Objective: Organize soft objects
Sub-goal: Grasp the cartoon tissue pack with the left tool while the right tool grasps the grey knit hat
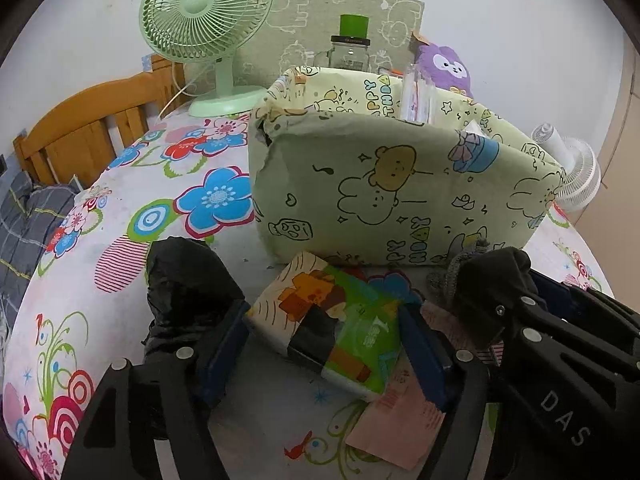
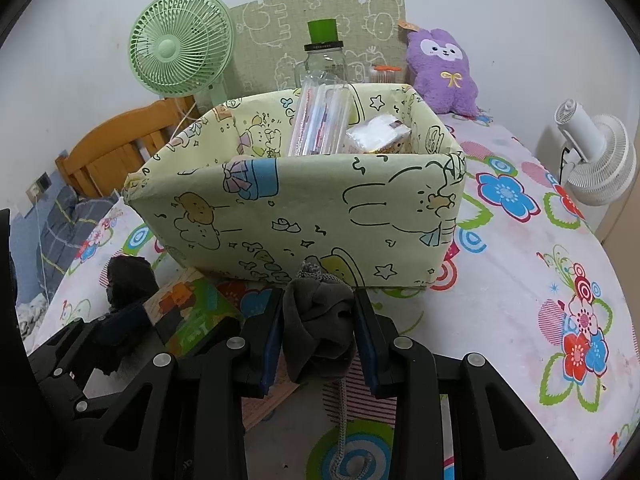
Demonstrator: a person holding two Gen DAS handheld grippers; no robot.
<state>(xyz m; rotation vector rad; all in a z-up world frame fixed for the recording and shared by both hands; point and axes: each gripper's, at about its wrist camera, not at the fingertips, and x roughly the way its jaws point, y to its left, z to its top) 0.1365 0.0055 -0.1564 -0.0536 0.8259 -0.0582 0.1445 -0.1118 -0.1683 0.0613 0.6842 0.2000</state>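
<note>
Near, R gripper (image 2: 318, 330): clamped on dark grey sock wad (image 2: 318, 320), blue pads pressed to both sides; knit grey cuff dangles below onto cloth (image 2: 520, 288). Sock sits just in front of box (image 2: 304, 208) front wall, not inside.

L gripper (image 1: 324, 344): jaws apart, straddling tissue pack (image 1: 332, 320). Left pad clear of pack; right pad at or just off pack edge, contact unclear. No squeeze visible on pack → reads as not gripping. Pack flat on cloth, tilted diagonally, black tape strip across middle. Pink paper (image 1: 396, 420) lies partly under pack, near corner sticking out toward cam.

Black wad (image 1: 188, 280), soft-looking, on cloth touching outside of L gripper's left finger. Same wad visible in R view, far left.

Mid: box w/ pale green cartoon wrap, open top, torn at one upper corner in L view. Inside: clear plastic case (image 2: 320, 120) w/ pens leaning upright, plus white packet (image 2: 378, 134) near back right corner.

Far: green fan (image 1: 204, 20) back left on table, glass jar (image 2: 324, 62) w/ green cap behind box, purple plush (image 2: 442, 68) back right against wall, white fan (image 2: 596, 156) off table's right edge. Wooden headboard (image 1: 92, 128) far left.
</note>
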